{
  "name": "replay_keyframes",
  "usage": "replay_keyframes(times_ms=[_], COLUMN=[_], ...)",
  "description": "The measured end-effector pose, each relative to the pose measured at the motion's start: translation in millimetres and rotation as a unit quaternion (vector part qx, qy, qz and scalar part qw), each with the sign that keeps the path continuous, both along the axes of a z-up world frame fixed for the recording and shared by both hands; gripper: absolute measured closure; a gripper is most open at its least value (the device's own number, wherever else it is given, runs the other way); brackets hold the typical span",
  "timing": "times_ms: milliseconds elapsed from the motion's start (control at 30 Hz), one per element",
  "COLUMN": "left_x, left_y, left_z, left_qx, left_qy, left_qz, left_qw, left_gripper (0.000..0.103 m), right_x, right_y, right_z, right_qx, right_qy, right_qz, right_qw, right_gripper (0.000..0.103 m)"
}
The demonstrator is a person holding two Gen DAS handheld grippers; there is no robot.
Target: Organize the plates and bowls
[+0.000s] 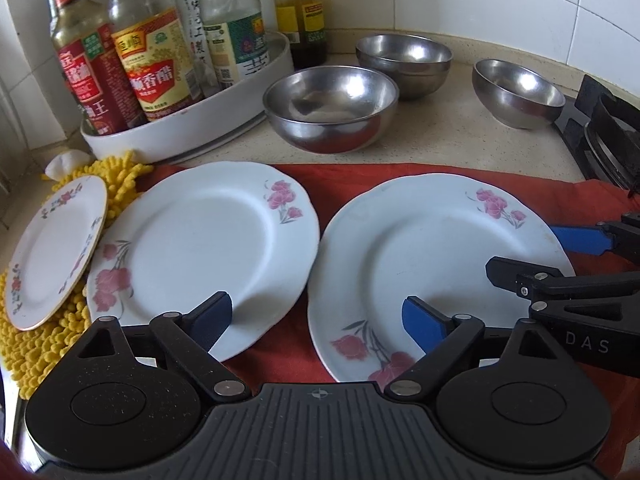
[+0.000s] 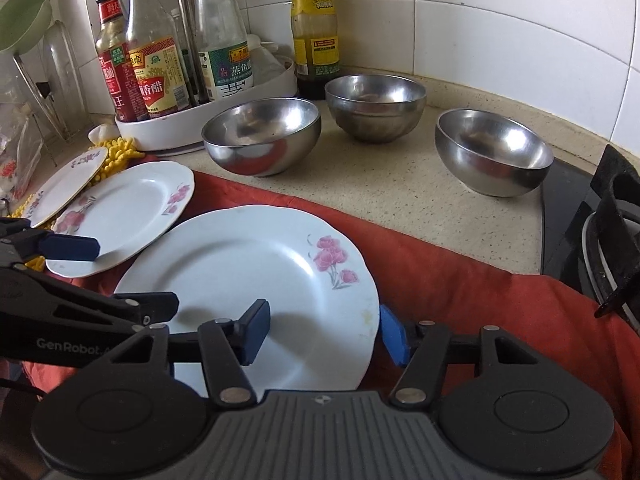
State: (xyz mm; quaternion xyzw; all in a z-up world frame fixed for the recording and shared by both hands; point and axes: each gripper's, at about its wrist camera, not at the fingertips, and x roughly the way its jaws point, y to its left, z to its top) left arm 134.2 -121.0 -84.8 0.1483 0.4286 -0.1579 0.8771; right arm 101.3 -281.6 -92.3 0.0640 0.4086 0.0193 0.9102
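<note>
Two flowered plates lie side by side on a red cloth (image 1: 420, 170) spread over the tabletop (image 2: 400, 196), and three steel bowls stand well beyond them.

The right tongs (image 2: 324, 332) straddle the right edge of the nearer plate (image 2: 248, 280): one blue pad hovers above the plate's face, the other sits just outside the rim, low against the cloth. The jaws are partly open, and no pad is seen pressing on the plate; nothing is held.

The left tongs (image 1: 318, 322) are spread wide over the gap between the two plates, one pad over the left plate (image 1: 200, 248), the other over the right plate's inner edge. They hold nothing.

The likely trouble lies in the grip: the glazed rim is thin and smooth, so the plate could slip out or tilt if the pads close too near its edge. The outer pad could also catch the cloth and drag it, shifting both plates. The two tongs are close together over one plate and could knock each other.

Both tongs are pointed steeply downward and forward, held low over the plates.

A small plate (image 1: 56, 248) leans on a yellow mop-like cloth (image 1: 120, 184) to the far left.
</note>
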Motion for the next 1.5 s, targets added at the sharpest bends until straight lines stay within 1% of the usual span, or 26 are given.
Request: replay_keyframes(times_ms=[100, 267, 467, 533, 567, 600, 633, 667, 700, 733, 767, 800, 833, 1000, 1067, 1100, 1233, 1300, 1400, 1500], left_x=[1.1, -4.1, -10.4, -16.9, -20.5, -23.0, -23.4, -24.6, -25.4, -26.0, -26.6, -27.4, -28.2, -32.7, -34.2, -33.5, -29.6, -26.8, -24.7, -22.1], left_y=[-4.2, -13.8, -14.7, -17.7, -20.2, -22.7, -24.8, -28.3, -31.7, -34.7, -37.1, -38.6, -39.8, -38.5, -30.0, -25.3, -14.9, -15.1, -18.1, -17.9], left_z=[-0.8, 0.1, 0.9, -1.5, -2.7, -3.3, -3.6, -3.6, -2.9, -1.6, -1.2, -0.6, -0.5, 4.5, 9.6, 11.1, 5.1, 1.9, 0.1, -1.4], left_qx=[0.001, -0.003, -0.004, 0.006, 0.007, -0.001, -0.008, -0.012, -0.018, -0.026, -0.033, -0.045, -0.049, -0.027, -0.019, -0.017, -0.007, -0.018, -0.019, -0.027], left_qy=[0.002, 0.000, 0.005, 0.007, 0.005, 0.012, 0.018, 0.014, 0.015, 0.019, 0.026, 0.034, 0.036, 0.025, 0.020, 0.022, 0.043, 0.056, 0.057, 0.056], left_qz=[-0.008, -0.024, -0.036, -0.052, -0.059, -0.070, -0.072, -0.077, -0.087, -0.093, -0.100, -0.107, -0.108, -0.087, -0.073, -0.064, -0.036, -0.031, -0.024, -0.013], left_qw=[1.0000, 0.9997, 0.9993, 0.9986, 0.9982, 0.9974, 0.9972, 0.9969, 0.9959, 0.9951, 0.9941, 0.9926, 0.9923, 0.9955, 0.9970, 0.9975, 0.9984, 0.9978, 0.9979, 0.9980], left_gripper=[0.008, 0.010, 0.009, 0.003, 0.003, 0.005, 0.004, 0.007, 0.012, 0.021, 0.025, 0.031, 0.031, 0.033, 0.030, 0.024, 0.019, 0.014, 0.011, 0.010], right_x=[1.3, 3.6, 2.1, 1.3, 0.7, 0.1, -0.2, -0.5, -0.6, -1.2, -1.9, -3.1, -4.3, -8.2, -9.4, -9.9, -12.2, -12.4, -14.0, -15.6], right_y=[-4.3, -8.0, -6.8, -6.4, -6.7, -6.2, -5.7, -5.8, -7.4, -8.7, -10.5, -12.8, -14.5, -15.4, -15.0, -15.5, -17.5, -18.6, -20.3, -19.8], right_z=[0.3, 1.7, 2.0, 1.7, 1.7, 1.8, 2.1, 2.5, 2.9, 3.4, 3.3, 3.2, 3.1, 2.3, 2.2, 2.1, 1.8, 1.6, 0.6, 0.7], right_qx=[0.009, 0.004, -0.005, -0.007, -0.008, -0.010, -0.012, -0.014, -0.014, -0.012, -0.011, -0.010, -0.007, -0.011, -0.013, -0.013, -0.010, -0.008, -0.004, -0.007], right_qy=[0.005, 0.011, 0.010, 0.009, 0.007, 0.007, 0.007, 0.006, 0.007, 0.006, 0.005, 0.003, 0.002, -0.006, -0.009, -0.011, -0.014, -0.015, -0.019, -0.022], right_qz=[-0.001, 0.008, 0.015, 0.017, 0.018, 0.021, 0.023, 0.025, 0.026, 0.028, 0.032, 0.034, 0.035, 0.050, 0.055, 0.058, 0.067, 0.070, 0.075, 0.080], right_qw=[1.000, 1.000, 1.000, 1.000, 1.000, 1.000, 1.000, 1.000, 1.000, 1.000, 0.999, 0.999, 0.999, 0.999, 0.998, 0.998, 0.998, 0.997, 0.997, 0.997], right_gripper=[0.053, 0.059, 0.059, 0.059, 0.059, 0.059, 0.059, 0.059, 0.062, 0.063, 0.064, 0.066, 0.067, 0.067, 0.067, 0.067, 0.067, 0.067, 0.066, 0.066])
